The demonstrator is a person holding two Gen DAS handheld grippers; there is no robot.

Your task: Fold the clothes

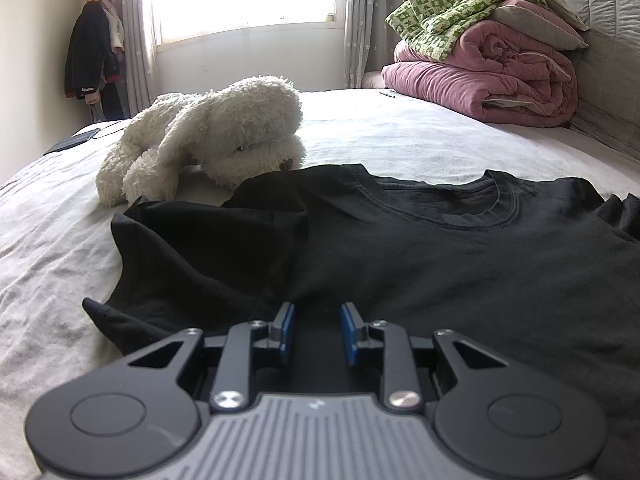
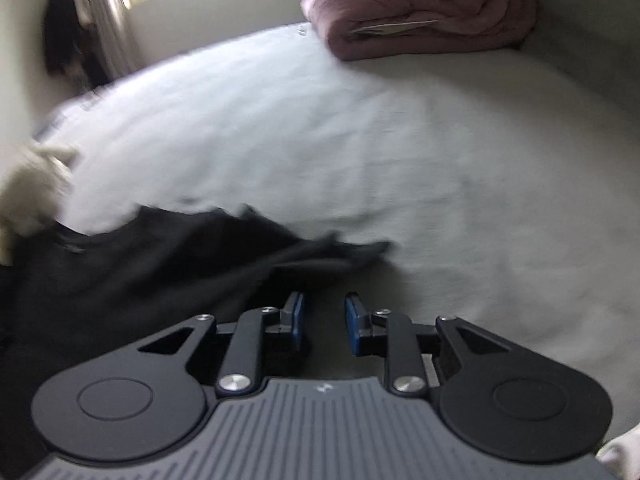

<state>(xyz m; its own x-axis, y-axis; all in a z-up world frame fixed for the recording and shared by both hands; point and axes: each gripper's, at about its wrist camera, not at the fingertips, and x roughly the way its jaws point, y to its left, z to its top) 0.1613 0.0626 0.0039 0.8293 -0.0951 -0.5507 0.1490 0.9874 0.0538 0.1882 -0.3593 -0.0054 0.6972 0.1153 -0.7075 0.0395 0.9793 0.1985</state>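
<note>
A black T-shirt [image 1: 440, 248] lies spread on the white bed sheet [image 1: 400, 136], with its neckline [image 1: 460, 204] on the far side. Its left sleeve is folded in over the body. My left gripper [image 1: 318, 308] hovers low over the shirt's near part, open, with only the cloth below showing through the gap. The right wrist view is blurred. There the black T-shirt [image 2: 140, 272] fills the lower left and its sleeve [image 2: 340, 250] points right. My right gripper [image 2: 325, 298] stands open just beyond the shirt's edge, with nothing between its blue pads.
A white plush toy [image 1: 208, 136] lies at the shirt's far left corner. A rolled pink quilt [image 1: 500, 76] with a green patterned garment [image 1: 444, 12] on top sits at the far right. A dark jacket [image 1: 90, 56] hangs by the window. The white sheet [image 2: 360, 140] stretches beyond the sleeve.
</note>
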